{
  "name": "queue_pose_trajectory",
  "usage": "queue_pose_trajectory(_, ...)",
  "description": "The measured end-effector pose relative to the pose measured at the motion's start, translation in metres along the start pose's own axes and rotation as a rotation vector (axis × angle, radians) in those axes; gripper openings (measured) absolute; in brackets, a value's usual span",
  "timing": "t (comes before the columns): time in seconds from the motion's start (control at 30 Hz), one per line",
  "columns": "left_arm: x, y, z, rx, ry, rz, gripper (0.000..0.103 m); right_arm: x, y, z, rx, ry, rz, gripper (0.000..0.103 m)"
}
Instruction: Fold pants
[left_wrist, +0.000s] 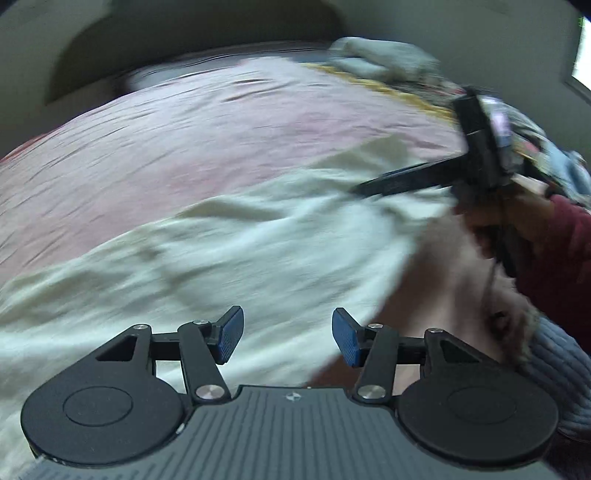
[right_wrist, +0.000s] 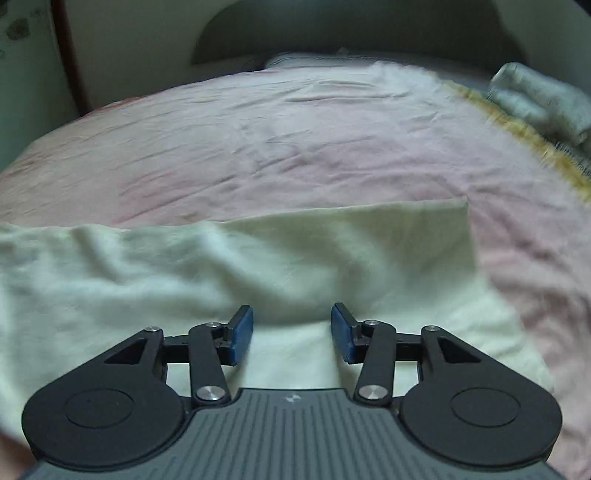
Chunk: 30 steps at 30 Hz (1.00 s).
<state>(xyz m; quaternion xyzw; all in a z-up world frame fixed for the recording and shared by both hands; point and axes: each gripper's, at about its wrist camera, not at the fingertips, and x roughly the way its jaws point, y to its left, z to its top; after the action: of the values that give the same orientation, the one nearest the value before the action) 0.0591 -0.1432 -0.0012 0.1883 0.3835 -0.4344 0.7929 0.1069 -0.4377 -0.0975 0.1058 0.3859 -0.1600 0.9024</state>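
Note:
Cream-white pants (left_wrist: 229, 258) lie spread and wrinkled on a pink bedsheet (left_wrist: 184, 140). My left gripper (left_wrist: 288, 334) is open and empty, hovering over the near part of the pants. In the left wrist view the right gripper (left_wrist: 373, 188) shows at the right, held in a hand above the pants' far edge. In the right wrist view the pants (right_wrist: 295, 258) fill the lower half, with a straight folded edge and a corner at the upper right. My right gripper (right_wrist: 291, 330) is open and empty just over the cloth.
The pink bedsheet (right_wrist: 295, 140) covers the bed beyond the pants. A pale bundle of folded cloth (right_wrist: 539, 99) and a yellow patterned blanket edge (right_wrist: 517, 129) lie at the far right. A wall and headboard stand behind the bed.

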Motion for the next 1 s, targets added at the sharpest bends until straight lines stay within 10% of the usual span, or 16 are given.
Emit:
queue_pose_trajectory(0.07,-0.007,0.023,-0.004,-0.055,0.006,0.052,0.058,-0.010,0.006,0.012,0.061,-0.025,-0.114,0.049)
queue_pose_trajectory(0.13,-0.009,0.045,-0.003,-0.116,0.013,0.093,0.060,-0.033,0.034,0.013,-0.045,-0.104,0.018,0.049)
queue_pose_trajectory(0.27,0.009,0.082,0.007,-0.206,0.063,0.168,0.061,-0.016,0.118,0.012,-0.331,0.059,0.323,0.048)
queue_pose_trajectory(0.5,0.047,0.114,0.016,-0.261,0.104,0.328,0.060,0.031,0.152,0.042,-0.284,0.058,0.182,0.059)
queue_pose_trajectory(0.77,0.043,0.116,0.003,-0.312,0.114,0.356,0.072,0.010,0.184,0.001,-0.386,0.081,0.315,0.067)
queue_pose_trajectory(0.87,0.003,0.119,-0.013,-0.332,0.037,0.382,0.073,0.002,0.189,0.009,-0.316,0.048,0.256,0.068)
queue_pose_trajectory(1.0,-0.061,0.147,-0.063,-0.431,-0.011,0.545,0.074,-0.037,0.227,-0.003,-0.419,0.014,0.468,0.067)
